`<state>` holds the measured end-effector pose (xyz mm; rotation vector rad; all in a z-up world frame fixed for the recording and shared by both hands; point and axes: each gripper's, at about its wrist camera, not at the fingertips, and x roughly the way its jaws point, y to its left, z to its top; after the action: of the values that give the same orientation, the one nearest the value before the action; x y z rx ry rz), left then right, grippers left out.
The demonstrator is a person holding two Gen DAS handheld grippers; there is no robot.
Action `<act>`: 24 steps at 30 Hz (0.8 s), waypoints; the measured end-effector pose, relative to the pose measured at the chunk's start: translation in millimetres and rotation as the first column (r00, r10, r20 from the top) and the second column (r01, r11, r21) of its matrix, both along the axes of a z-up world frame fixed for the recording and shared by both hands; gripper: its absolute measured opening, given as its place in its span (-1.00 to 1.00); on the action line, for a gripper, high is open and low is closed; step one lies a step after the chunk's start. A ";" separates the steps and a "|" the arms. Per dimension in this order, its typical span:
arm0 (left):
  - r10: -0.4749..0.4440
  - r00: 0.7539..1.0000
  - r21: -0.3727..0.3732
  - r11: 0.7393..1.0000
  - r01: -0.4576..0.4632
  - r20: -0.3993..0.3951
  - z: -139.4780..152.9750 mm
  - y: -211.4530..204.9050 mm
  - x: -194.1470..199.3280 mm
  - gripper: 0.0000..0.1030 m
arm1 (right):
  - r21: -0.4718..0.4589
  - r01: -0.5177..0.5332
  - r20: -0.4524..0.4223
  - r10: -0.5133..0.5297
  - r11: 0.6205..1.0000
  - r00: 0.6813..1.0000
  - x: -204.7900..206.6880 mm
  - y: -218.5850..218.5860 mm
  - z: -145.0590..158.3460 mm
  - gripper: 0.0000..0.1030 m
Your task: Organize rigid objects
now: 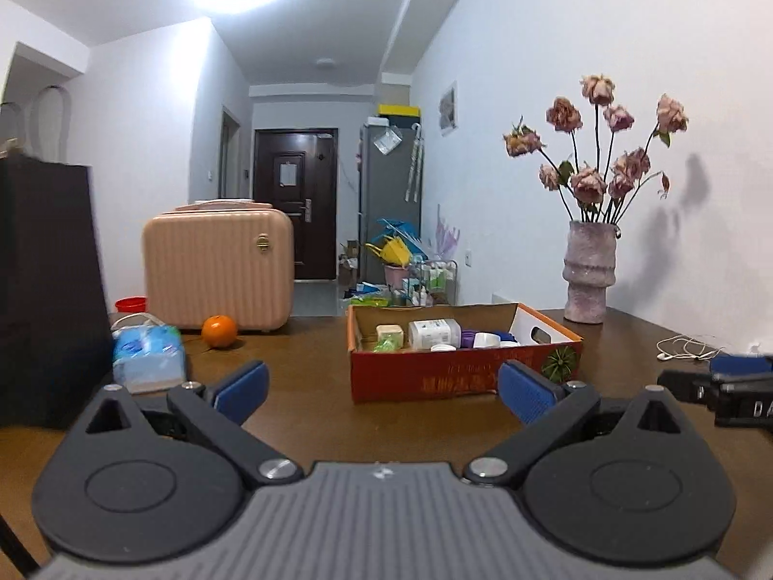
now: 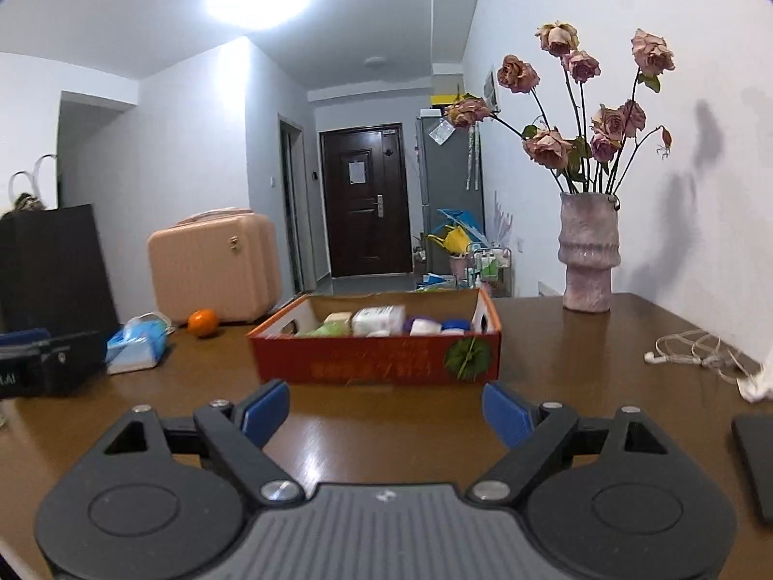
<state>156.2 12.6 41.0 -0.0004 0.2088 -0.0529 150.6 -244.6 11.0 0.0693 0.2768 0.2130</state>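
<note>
Splayed tongs, box beyond.

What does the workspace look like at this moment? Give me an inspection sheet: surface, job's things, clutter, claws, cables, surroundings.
Surface: brown wooden table, glossy, with a light reflection.
Job's things: red cardboard box, open top, holding a white bottle, a pale green box and small jars; contents partly hidden by the box wall.
Clutter: orange, tissue pack, pink case, black bag, vase of dried roses, dark flat object at the right edge.
Claws: left claw open, empty; right claw open, empty; both short of the box.
Cables: white earphones loose near the wall.
Surroundings: hallway, dark door, floor clutter beyond the table.
</note>
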 end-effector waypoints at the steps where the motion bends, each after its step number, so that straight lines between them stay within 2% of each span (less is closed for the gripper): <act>1: 0.006 1.000 -0.005 1.000 -0.006 0.005 -2.2 2.3 -13.6 1.00 | -0.011 -0.008 0.006 0.008 1.000 1.000 -12.6 2.4 -4.1 0.71; 4: 0.017 0.999 -0.003 1.000 -0.017 0.029 -10.2 8.3 -50.7 1.00 | -0.056 -0.028 0.017 0.029 0.998 0.999 -45.0 9.4 -17.4 0.79; 7: 0.060 0.998 0.035 0.998 -0.060 0.005 -24.5 13.4 -79.9 1.00 | -0.075 0.004 0.032 -0.002 0.997 0.999 -73.6 17.3 -28.0 0.79; 12: 0.067 0.998 0.052 0.996 -0.066 -0.014 -46.1 20.6 -121.7 1.00 | -0.052 -0.020 0.012 0.021 0.998 1.000 -115.6 24.6 -38.9 0.79; 18: 0.036 0.999 0.049 0.998 -0.035 -0.018 -49.1 21.6 -129.7 1.00 | -0.033 0.000 0.051 0.002 0.999 0.999 -121.8 29.8 -34.4 0.79; 21: 0.039 0.999 0.074 0.997 -0.039 -0.001 -46.6 18.5 -131.5 1.00 | -0.001 0.008 0.056 -0.008 1.000 0.998 -124.2 30.4 -33.3 0.80; 24: 0.024 0.999 0.061 0.998 -0.026 0.031 -40.8 18.3 -137.0 1.00 | 0.007 0.004 0.051 -0.004 1.000 0.999 -124.4 29.6 -30.2 0.91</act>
<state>19.2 30.9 0.1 0.0592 0.1801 -0.0218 26.2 -214.9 -19.2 0.0706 0.2251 0.2114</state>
